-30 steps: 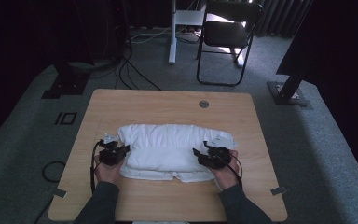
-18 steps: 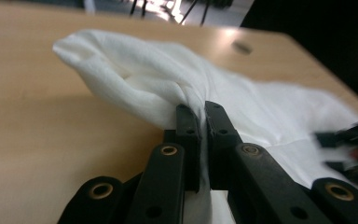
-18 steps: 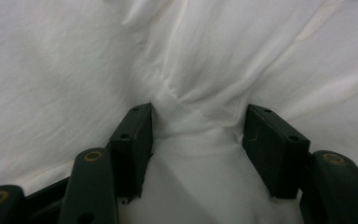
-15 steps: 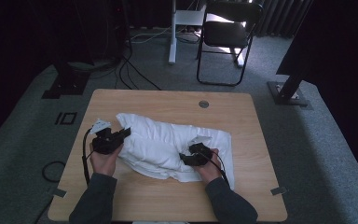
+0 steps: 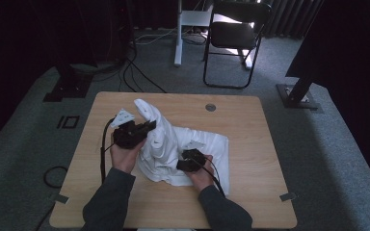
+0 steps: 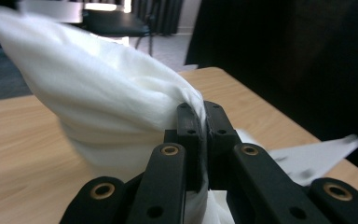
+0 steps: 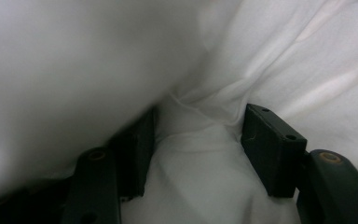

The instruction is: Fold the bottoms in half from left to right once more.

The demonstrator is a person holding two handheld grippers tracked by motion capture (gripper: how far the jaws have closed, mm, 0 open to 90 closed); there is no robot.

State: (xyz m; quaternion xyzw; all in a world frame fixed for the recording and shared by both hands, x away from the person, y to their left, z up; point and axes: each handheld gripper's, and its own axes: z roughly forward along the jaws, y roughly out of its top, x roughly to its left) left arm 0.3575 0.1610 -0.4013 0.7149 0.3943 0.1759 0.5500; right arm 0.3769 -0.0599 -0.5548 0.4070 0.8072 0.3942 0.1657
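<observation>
L gripper (image 5: 147, 127): jaws pressed together on a fold of the white cloth (image 5: 173, 144), lifted above the tabletop; pinch seen close in L gripper view (image 6: 203, 121).
R gripper (image 5: 182, 161): jaws spread approx. halfway, cloth bunched between them (image 7: 200, 154); pads not clearly pressing.
Cloth: one end raised in a peak at L, remainder lying crumpled mid-table.
Table (image 5: 250, 125): light wood.
Chair (image 5: 233, 33): black, well beyond far edge.

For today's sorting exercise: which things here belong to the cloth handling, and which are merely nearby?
In the job: white cloth, left gripper shut on it, right gripper with cloth between its jaws, table.
Nearby: black chair, floor cables.
</observation>
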